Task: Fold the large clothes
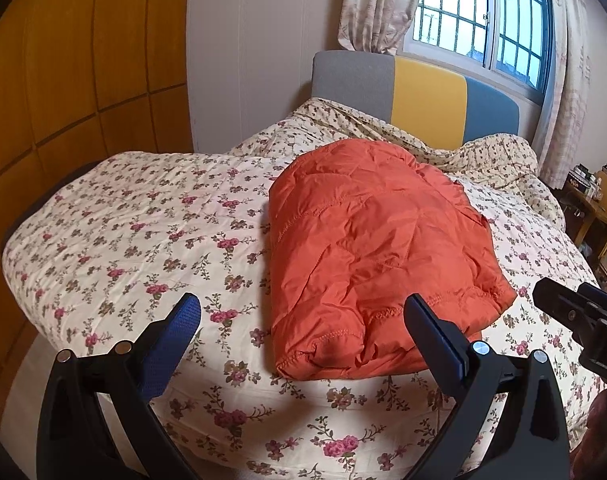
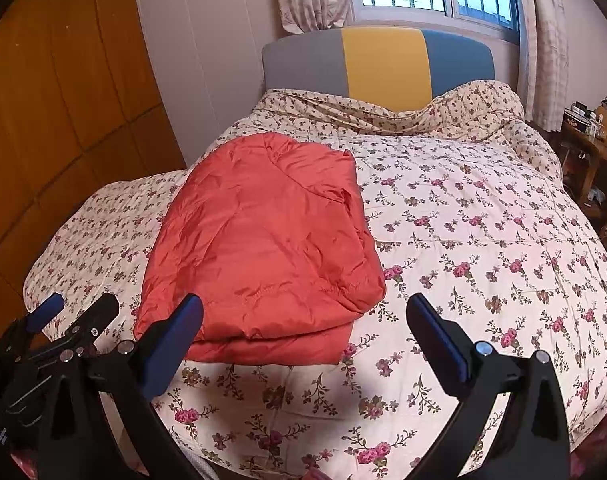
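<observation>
An orange quilted jacket (image 1: 377,256) (image 2: 263,248) lies folded into a thick rectangular bundle on the floral bedspread (image 1: 143,240) (image 2: 483,240). My left gripper (image 1: 303,316) hangs open above the bed's near edge, its right finger in front of the bundle's near right corner and nothing between the fingers. My right gripper (image 2: 305,316) is open too, held just right of the bundle's near edge, its left finger over the near edge. The right gripper's tip (image 1: 575,308) shows at the right of the left wrist view; the left gripper (image 2: 73,316) shows at the lower left of the right wrist view.
The headboard (image 1: 419,96) in grey, yellow and blue stands at the far end under a barred window (image 1: 483,12) with curtains. A wooden wardrobe (image 1: 63,80) runs along the left side. A cluttered wooden side table (image 2: 595,148) stands at the right of the bed.
</observation>
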### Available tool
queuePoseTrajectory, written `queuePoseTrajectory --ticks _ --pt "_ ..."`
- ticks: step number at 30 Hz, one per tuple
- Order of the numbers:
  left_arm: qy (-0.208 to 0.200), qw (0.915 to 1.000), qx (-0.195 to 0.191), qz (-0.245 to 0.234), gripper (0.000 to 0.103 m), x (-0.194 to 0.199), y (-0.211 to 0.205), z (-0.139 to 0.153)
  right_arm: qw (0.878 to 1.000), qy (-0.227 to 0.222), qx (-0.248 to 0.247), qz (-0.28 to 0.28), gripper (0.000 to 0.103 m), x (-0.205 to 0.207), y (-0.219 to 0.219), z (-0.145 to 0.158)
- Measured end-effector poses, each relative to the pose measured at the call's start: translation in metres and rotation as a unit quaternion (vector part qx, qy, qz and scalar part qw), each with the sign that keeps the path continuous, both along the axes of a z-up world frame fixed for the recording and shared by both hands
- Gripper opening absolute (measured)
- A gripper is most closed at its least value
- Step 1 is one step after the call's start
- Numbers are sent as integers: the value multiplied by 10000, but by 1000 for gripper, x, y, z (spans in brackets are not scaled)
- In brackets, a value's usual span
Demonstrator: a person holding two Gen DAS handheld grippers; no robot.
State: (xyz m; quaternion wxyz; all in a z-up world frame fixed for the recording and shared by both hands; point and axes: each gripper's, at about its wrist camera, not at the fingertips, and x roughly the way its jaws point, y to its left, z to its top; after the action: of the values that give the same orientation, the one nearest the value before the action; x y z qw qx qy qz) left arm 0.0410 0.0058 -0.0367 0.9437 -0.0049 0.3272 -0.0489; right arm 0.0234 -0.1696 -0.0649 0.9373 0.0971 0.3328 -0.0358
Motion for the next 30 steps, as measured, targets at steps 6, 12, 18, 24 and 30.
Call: queuePoseTrajectory --ticks 6,12,18,24,30 --pt "56 9999 -100 -65 100 1 1 -1 10000 20 -4 21 101 1 2 -2" --pt "29 9997 -222 54 100 -2 4 -3 10000 49 2 16 101 1 2 -4" --pt "-13 9999 -142 69 100 -3 2 -3 10000 77 34 39 101 2 2 -6" --pt "-30 9999 -92 47 100 -3 2 -2 10000 88 33 33 101 3 2 -7" --pt "94 9999 -106 44 100 -1 2 -3 9999 124 49 17 101 5 2 -9"
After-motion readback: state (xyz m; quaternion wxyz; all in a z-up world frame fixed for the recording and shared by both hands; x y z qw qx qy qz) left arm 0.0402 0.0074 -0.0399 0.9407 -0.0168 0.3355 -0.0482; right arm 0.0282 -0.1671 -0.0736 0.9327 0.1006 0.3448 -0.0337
